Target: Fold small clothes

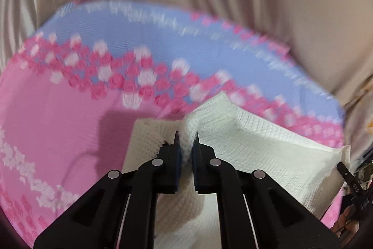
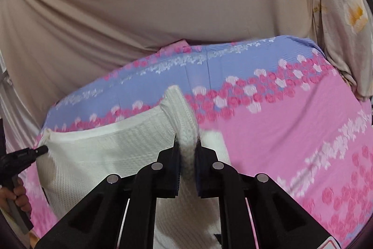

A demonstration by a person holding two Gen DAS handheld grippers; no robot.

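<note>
A white waffle-knit garment [image 1: 244,137] is stretched between my two grippers above a pink and blue flowered sheet [image 1: 58,120]. My left gripper [image 1: 186,139] is shut on one bunched edge of the garment. My right gripper [image 2: 187,144] is shut on the opposite edge of the same white garment [image 2: 116,148]. In the right wrist view the left gripper [image 2: 43,150] shows at the far left, its tips at the cloth's corner, held by a hand [image 2: 18,195]. In the left wrist view the right gripper's finger [image 1: 345,170] shows at the right edge. The cloth sags in a fold between them.
The flowered sheet [image 2: 291,132] covers the work surface, pink near me and blue at the far side. Beige draped fabric [image 2: 151,15] hangs behind it. A floral cloth [image 2: 338,15] hangs at the upper right of the right wrist view.
</note>
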